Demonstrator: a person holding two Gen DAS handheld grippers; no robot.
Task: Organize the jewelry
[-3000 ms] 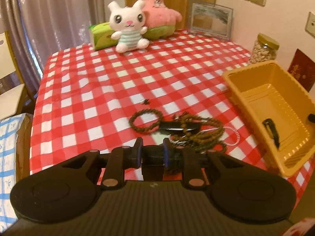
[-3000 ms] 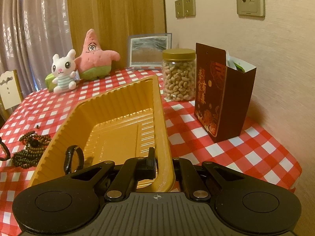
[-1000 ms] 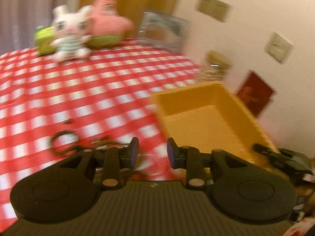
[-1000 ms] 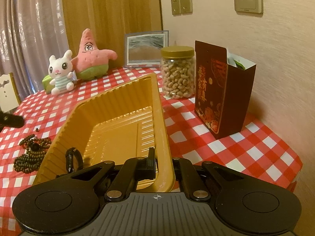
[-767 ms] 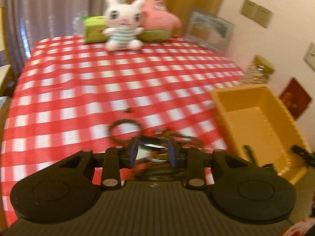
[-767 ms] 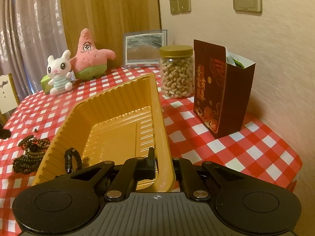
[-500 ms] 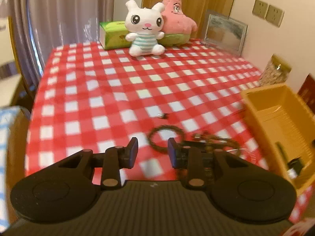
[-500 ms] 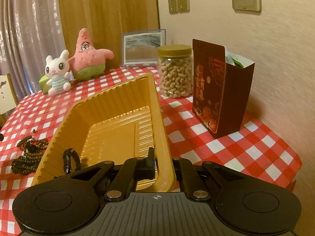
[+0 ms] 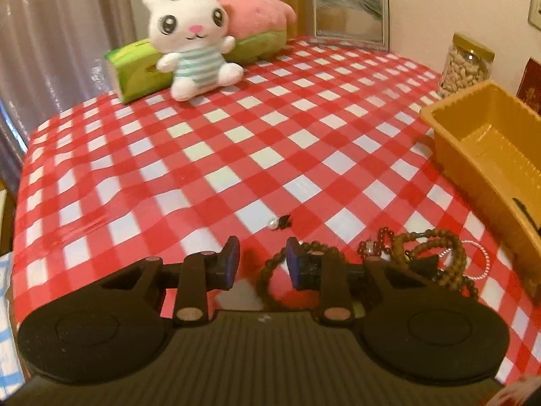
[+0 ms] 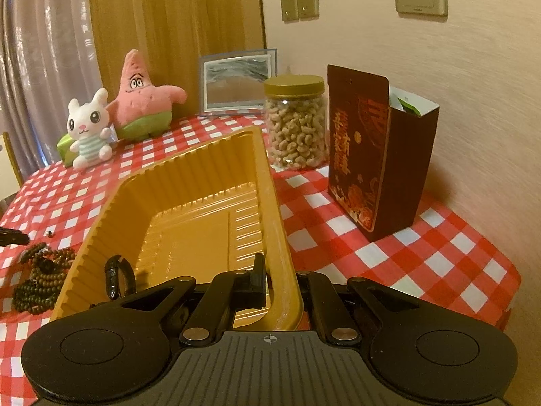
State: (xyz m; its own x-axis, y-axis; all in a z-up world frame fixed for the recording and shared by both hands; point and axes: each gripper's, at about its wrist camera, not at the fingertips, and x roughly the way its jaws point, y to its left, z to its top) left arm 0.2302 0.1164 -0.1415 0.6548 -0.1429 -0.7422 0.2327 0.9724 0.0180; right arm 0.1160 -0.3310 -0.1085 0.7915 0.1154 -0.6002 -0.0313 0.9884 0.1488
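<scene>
Nearest the left wrist camera, the left gripper point(image 9: 262, 264) is held partly open with nothing between its pads; a bead loop point(image 9: 270, 279) lies on the bench point(image 9: 209, 155) just below and to the right of the gap. Beside it, to the right, a tangled heap of bead strings point(image 9: 426, 253) is seen, with a thin silver bangle point(image 9: 481, 260) at its outer edge. A small pearl stud point(image 9: 280, 223) lies apart, just beyond the gripper tips. Further right stands the tray point(image 9: 473, 128), in which one dark bracelet point(image 10: 116, 275) is already placed.

At the right wrist camera, the right gripper point(image 10: 282, 280) is seen clamped on the tray's near rim, so the tray is steadied.

Most of the jewelry is judged not yet sorted. Several faults are possible from this point:
- The loop touches the heap; if it is lifted, neighbouring strings may be dragged along.
- The loop is thin and flat on the cloth; the pads may close over it and slide off.
- The stud may be knocked away by a low pass of the gripper and lost on the checked cloth.
- The tray may tip if its rim is pulled while being held.

Beyond, two plush toys point(image 9: 189, 37) and a jar point(image 10: 296, 121) stand clear of the work.
</scene>
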